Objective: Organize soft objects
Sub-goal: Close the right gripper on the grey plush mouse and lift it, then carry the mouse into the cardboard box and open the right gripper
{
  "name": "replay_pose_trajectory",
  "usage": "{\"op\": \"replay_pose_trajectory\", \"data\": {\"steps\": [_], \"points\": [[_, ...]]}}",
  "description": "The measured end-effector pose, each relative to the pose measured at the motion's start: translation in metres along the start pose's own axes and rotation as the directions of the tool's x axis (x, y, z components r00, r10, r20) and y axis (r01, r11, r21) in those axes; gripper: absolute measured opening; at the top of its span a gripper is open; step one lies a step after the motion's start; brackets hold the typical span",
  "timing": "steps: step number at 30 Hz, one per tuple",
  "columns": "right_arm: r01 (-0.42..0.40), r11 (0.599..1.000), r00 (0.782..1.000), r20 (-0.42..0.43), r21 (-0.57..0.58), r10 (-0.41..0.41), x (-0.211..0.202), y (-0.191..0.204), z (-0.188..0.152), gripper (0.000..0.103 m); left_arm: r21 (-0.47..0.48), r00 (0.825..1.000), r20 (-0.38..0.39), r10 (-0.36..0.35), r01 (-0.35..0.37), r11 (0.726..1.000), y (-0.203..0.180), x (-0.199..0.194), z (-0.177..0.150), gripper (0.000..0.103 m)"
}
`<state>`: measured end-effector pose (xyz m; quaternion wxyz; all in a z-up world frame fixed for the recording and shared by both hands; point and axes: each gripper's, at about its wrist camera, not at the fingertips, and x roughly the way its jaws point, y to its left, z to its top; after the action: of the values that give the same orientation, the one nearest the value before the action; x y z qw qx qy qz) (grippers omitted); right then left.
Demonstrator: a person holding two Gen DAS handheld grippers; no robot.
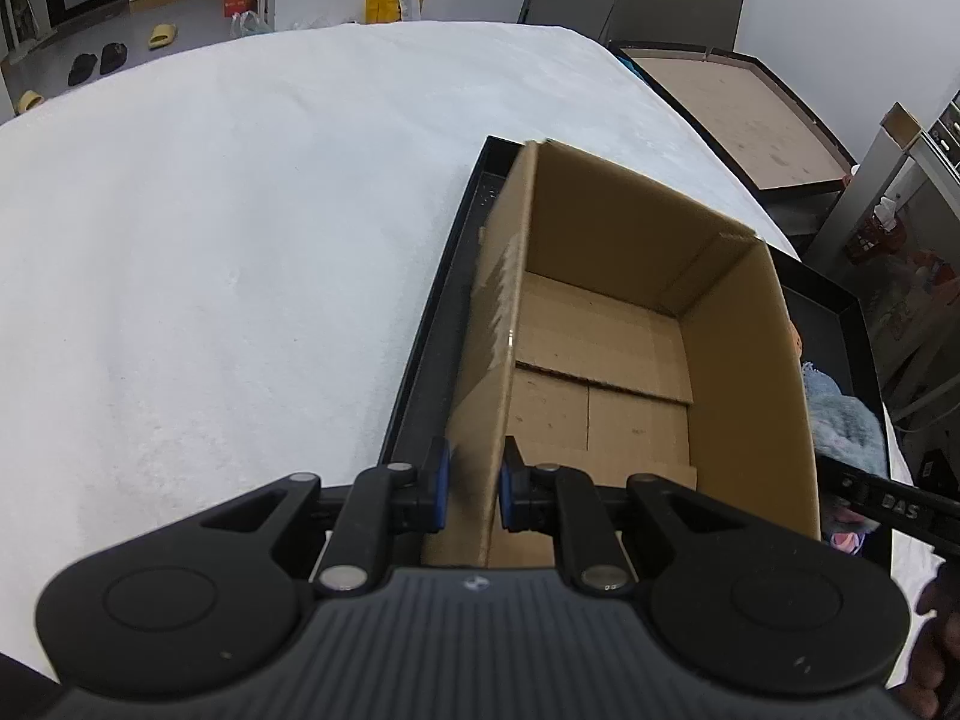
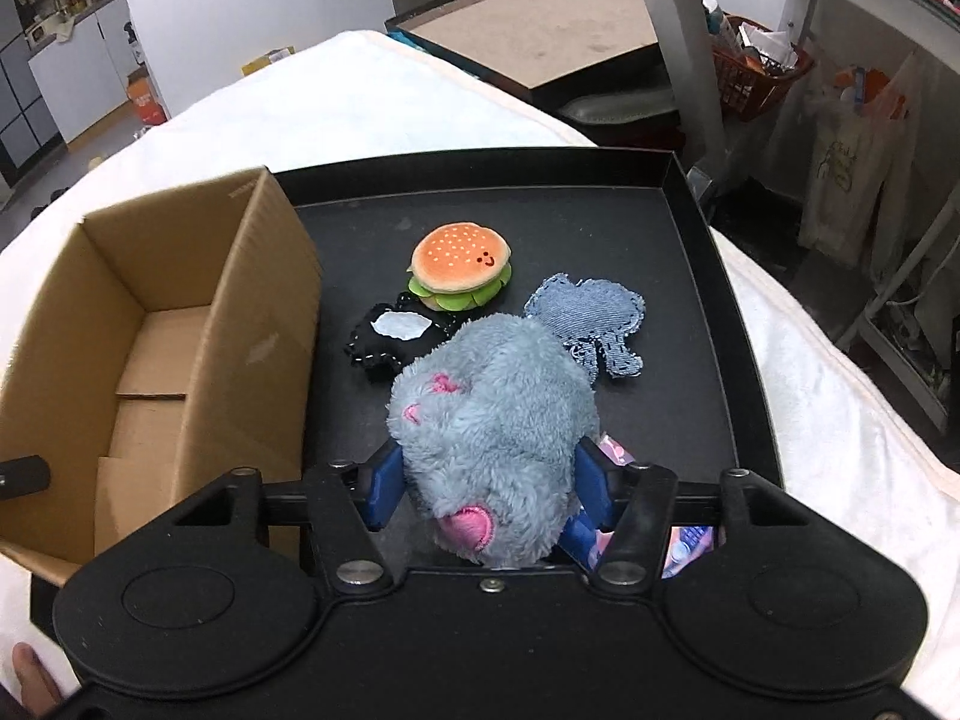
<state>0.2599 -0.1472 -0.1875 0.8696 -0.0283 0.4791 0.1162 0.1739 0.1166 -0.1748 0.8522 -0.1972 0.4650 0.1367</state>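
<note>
An open, empty cardboard box [image 1: 606, 324] stands in a black tray [image 1: 420, 360] on a white cloth. My left gripper [image 1: 474, 483] is shut on the box's near left wall. In the right wrist view the box [image 2: 180, 324] is at the left of the tray [image 2: 708, 300]. My right gripper [image 2: 489, 489] is shut on a fluffy grey-blue plush animal [image 2: 498, 408] with pink ears, just above the tray floor. Behind it lie a burger plush [image 2: 461, 264], a black fabric piece [image 2: 390, 333] and a denim fabric piece [image 2: 585, 312]. The plush also shows in the left wrist view [image 1: 846, 420].
A pink packet [image 2: 690, 546] lies under the right gripper. The white cloth [image 1: 210, 240] covers the table around the tray. A second brown-topped table [image 2: 540, 30] stands beyond. Shelving with a red basket [image 2: 762, 78] and bags stands at the right.
</note>
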Motion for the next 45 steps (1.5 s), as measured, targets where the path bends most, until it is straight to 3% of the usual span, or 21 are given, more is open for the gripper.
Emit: {"op": "replay_pose_trajectory", "data": {"steps": [18,32,45], "points": [[-0.005,0.998,0.997,0.078,-0.07,0.011,-0.049,0.029,0.015,0.056,-0.026,1.0,-0.015,-0.011,0.011,1.0,0.003,0.0,0.004,0.016],[-0.009,0.985,0.99,0.138,-0.175,0.034,-0.068,0.083,0.036,0.056,-0.053,0.996,-0.049,-0.074,0.072,0.996,0.012,0.003,0.003,0.017],[-0.051,0.964,0.987,0.137,-0.26,0.089,-0.064,0.136,0.046,0.059,-0.082,0.993,-0.054,-0.109,0.104,0.991,0.022,0.002,0.005,0.018]]}}
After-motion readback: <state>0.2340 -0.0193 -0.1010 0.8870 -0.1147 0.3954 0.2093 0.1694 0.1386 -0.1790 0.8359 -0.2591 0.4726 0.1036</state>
